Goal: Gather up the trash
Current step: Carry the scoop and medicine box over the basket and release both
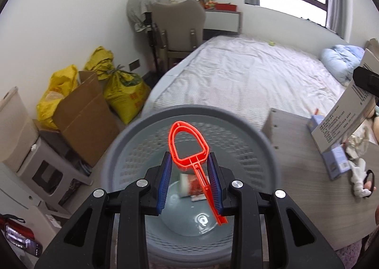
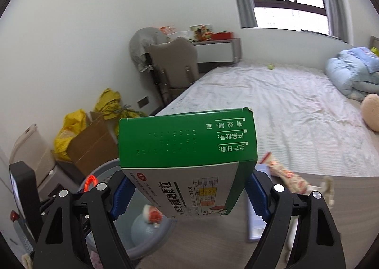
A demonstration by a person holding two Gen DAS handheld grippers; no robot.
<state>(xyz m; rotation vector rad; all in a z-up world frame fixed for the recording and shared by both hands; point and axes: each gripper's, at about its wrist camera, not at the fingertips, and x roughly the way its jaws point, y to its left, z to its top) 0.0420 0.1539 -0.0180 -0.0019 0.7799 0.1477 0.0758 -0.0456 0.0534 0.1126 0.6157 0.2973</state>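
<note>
Two hand-held tools of matching build: the left tool point(image 1: 190, 182) and the right tool point(image 2: 188, 194) each show black plastic linkage arms with long cut-out slots, round silver pivot screws at the joints, and blue ribbed fingers point(image 1: 164, 186) at the front. Beside the right tool's frame, the left unit's black housing point(image 2: 22, 188) shows a small red button.

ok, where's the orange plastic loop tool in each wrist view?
Left wrist: orange tool centre frame, its handle between the left gripper jaws, over the grey bin.
Right wrist: only its loop shows, lower left.
Shared landmark: cardboard box by the wall.
</note>
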